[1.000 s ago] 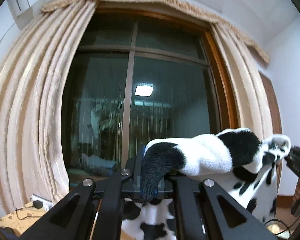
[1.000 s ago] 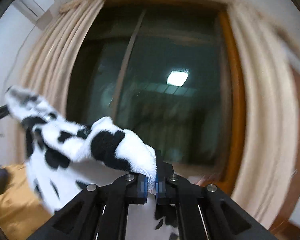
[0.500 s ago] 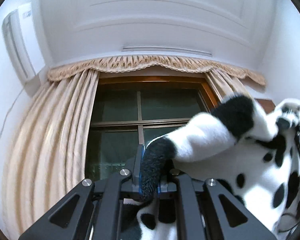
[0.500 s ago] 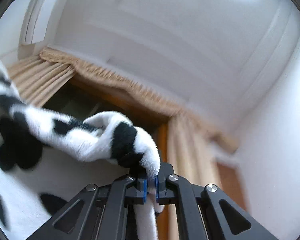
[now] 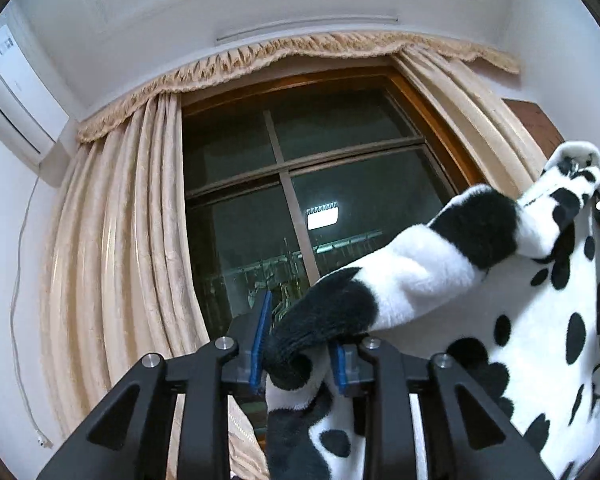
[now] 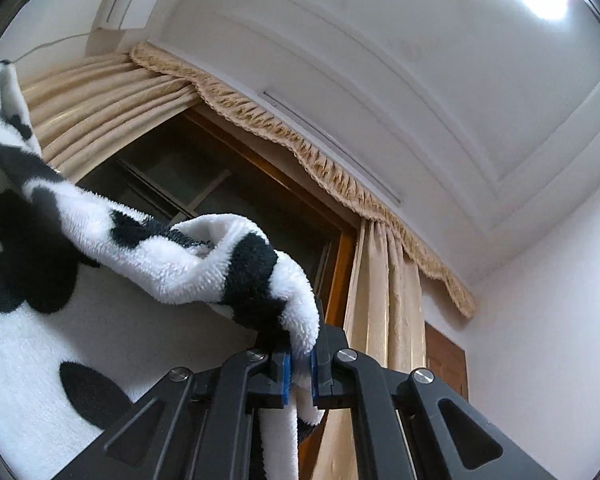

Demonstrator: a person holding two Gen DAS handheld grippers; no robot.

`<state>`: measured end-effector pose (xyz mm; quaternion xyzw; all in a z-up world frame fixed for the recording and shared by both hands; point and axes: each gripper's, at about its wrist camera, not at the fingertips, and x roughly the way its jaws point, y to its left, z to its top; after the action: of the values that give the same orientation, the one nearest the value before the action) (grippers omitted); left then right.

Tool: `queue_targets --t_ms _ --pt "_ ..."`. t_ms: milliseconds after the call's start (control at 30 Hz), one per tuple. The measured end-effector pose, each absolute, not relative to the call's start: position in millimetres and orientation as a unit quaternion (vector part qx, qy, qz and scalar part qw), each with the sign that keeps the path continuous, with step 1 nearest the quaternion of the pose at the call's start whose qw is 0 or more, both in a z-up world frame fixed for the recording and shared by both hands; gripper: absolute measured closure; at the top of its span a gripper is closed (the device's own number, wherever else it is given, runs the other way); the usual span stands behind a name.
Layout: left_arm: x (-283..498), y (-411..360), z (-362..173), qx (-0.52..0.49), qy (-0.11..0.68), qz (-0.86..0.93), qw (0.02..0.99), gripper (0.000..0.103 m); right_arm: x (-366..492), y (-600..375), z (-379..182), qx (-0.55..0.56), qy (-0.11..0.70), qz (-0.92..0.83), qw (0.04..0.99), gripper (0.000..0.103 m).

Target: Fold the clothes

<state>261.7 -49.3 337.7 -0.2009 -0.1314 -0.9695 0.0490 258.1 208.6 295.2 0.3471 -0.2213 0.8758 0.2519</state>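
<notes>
A black-and-white fleece garment (image 5: 428,276) is held aloft before a dark window (image 5: 300,200).

The left gripper (image 5: 298,354) is opening, its pads parted with the fleece edge lying loosely between them. The right gripper (image 6: 299,372) is clamped on the opposite edge. Curtains (image 5: 112,260) flank the window; open air lies above and ahead.

The right gripper (image 6: 299,372), a black two-finger unit with blue pads, points upward and is clamped on a rolled edge of a fluffy white fleece garment with black spots (image 6: 172,256). The garment stretches from the jaws toward the upper left and hangs as a wide sheet at lower left. Behind it are beige pleated curtains (image 6: 384,300), a wood-framed dark window (image 6: 220,184) and a white panelled ceiling (image 6: 380,60).
</notes>
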Motion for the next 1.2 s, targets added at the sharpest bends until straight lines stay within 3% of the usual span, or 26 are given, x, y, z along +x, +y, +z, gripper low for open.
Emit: queue_targets --t_ms 133,600,867,1000,1200 --pt "280.7 -41.9 340.4 -0.239 -0.137 -0.959 0.063 0.059 268.5 220.4 303.7 0.348 -0.194 0.883 0.247 0.098" --pt "291.3 -46.1 379.0 -0.288 -0.132 -0.941 0.122 0.059 298.0 197.8 338.7 0.413 -0.195 0.846 0.275 0.098" --pt "150.2 -47.6 355.1 -0.139 -0.189 -0.961 0.145 0.056 184.6 184.5 344.0 0.274 -0.229 0.899 0.255 0.097" --pt "41.2 -49.3 302.0 -0.018 -0.214 -0.965 0.149 0.056 91.8 174.7 296.7 0.17 -0.274 0.913 0.251 0.097" --pt "-112.5 -49.0 187.4 0.167 -0.228 -0.949 0.14 0.056 -59.3 169.9 181.6 -0.028 -0.305 0.932 0.193 0.097"
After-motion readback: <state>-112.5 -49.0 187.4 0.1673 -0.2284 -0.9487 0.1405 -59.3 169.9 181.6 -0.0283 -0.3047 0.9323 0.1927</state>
